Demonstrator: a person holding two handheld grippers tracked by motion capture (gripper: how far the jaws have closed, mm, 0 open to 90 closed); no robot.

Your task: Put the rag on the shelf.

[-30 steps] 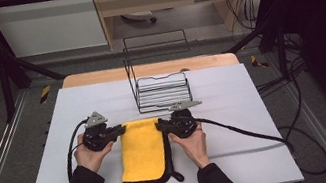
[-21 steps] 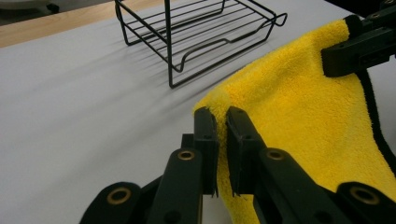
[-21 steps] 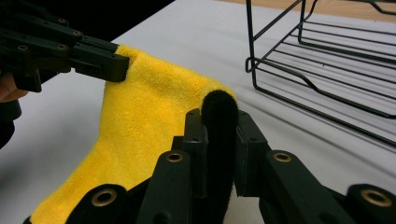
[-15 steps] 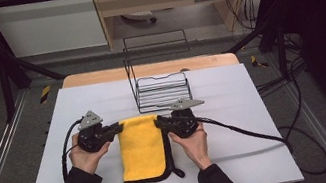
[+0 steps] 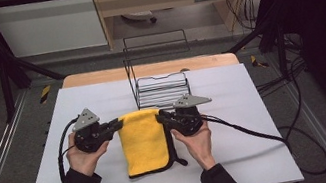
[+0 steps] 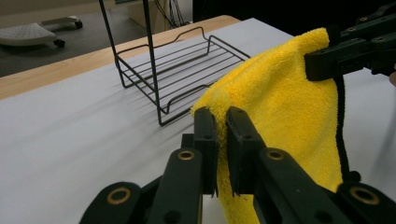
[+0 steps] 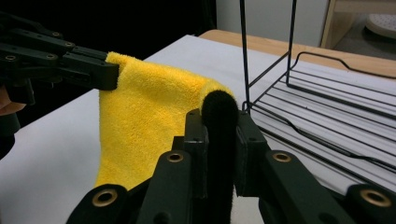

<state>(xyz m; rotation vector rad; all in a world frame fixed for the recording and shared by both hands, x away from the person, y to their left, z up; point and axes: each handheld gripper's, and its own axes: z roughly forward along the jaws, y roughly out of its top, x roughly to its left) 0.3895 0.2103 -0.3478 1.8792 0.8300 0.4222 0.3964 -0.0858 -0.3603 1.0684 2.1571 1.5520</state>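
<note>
Yellow cloth (image 5: pixel 144 140) was held by far corners, top edge stretched between grippers, lower part draped onto white table (image 5: pixel 255 105), just in front of wire rack (image 5: pixel 160 89). Left gripper (image 5: pixel 117 125) was clamped on left corner; right gripper (image 5: pixel 160 118) was pinched on black-edged right corner. Cloth was judged soft, light, limp, plush, non-fragile; sagging expected. Corners and hem were judged best holds.

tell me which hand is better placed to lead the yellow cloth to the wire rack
Right, probably. The right gripper is shut on the yellow cloth directly in front of the wire rack; the left gripper, also clamped on it, sits off to the rack's side.
</note>
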